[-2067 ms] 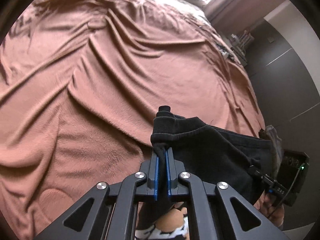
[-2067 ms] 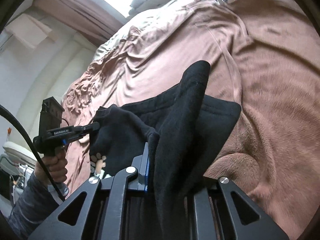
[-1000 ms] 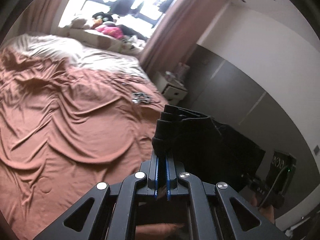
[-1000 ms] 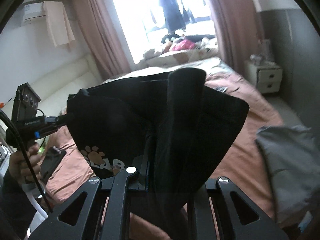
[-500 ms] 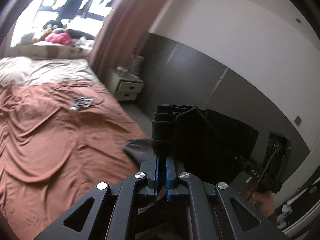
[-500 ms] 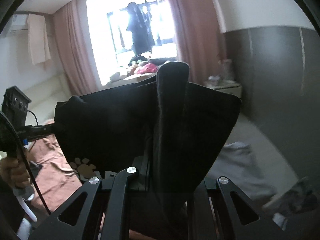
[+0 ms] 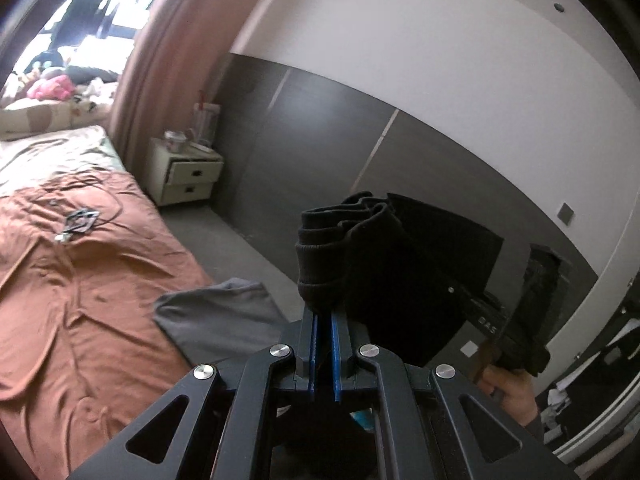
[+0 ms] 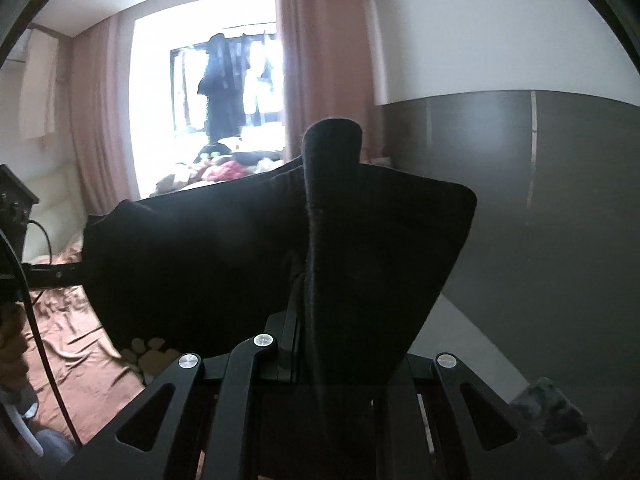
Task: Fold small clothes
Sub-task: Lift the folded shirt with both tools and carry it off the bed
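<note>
Black garment [image 7: 404,264] hangs in the air, folded and stretched between the two tools, its long axis running roughly level from the left gripper [image 7: 323,322] to the right gripper [image 8: 298,332], both clamped shut on its bunched top edge. Step in hand appears to be carrying the folded piece off the brown bedspread [image 7: 80,280] toward the grey garment [image 7: 224,320] at the bed edge. Next move calls for lowering it flat there before either grip releases.
</note>
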A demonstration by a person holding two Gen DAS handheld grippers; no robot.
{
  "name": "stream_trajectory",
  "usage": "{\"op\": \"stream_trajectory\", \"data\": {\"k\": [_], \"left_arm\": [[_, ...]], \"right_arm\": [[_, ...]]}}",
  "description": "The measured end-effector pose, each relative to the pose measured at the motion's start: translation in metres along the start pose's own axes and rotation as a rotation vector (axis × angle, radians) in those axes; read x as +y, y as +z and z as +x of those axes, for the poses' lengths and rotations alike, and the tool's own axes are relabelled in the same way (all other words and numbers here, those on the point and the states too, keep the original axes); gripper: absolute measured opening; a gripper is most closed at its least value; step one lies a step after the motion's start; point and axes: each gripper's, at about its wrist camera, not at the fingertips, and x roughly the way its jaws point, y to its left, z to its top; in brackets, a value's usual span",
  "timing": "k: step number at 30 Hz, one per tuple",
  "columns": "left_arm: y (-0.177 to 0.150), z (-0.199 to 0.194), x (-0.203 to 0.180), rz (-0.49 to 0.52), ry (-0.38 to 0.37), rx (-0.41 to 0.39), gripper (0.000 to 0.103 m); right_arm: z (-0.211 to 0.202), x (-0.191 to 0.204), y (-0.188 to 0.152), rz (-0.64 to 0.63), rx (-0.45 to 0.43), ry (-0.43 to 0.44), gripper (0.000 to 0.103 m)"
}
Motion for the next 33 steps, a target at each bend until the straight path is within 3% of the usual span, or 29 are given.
{"op": "stream_trajectory", "data": {"k": [4,11,22,27,33], "left_arm": [[-0.004,0.020,-0.002,-0.023,-0.038,0.012,0.005],[-0.015,0.059,0.015,-0.070,-0.080,0.088,0.005],[-0.016,0.116,0.109,-0.177,-0.038,0.140,0.005],[-0.016,0.147,0.155,-0.196,0.001,0.171,0.005],[-0.024,0.197,0.211,-0.250,-0.009,0.215,0.005]], "right_arm": [[-0.001,-0.002,0.004,-0.012,0.006,-0.046,0.009],[0.038,0.031,0.003,0.018,0.073,-0.073,0.009],[0.092,0.027,0.027,0.041,0.182,-0.081,0.009],[0.131,0.030,0.028,0.023,0.233,-0.090,0.009],[0.184,0.029,0.028,0.011,0.300,-0.132,0.009]]}}
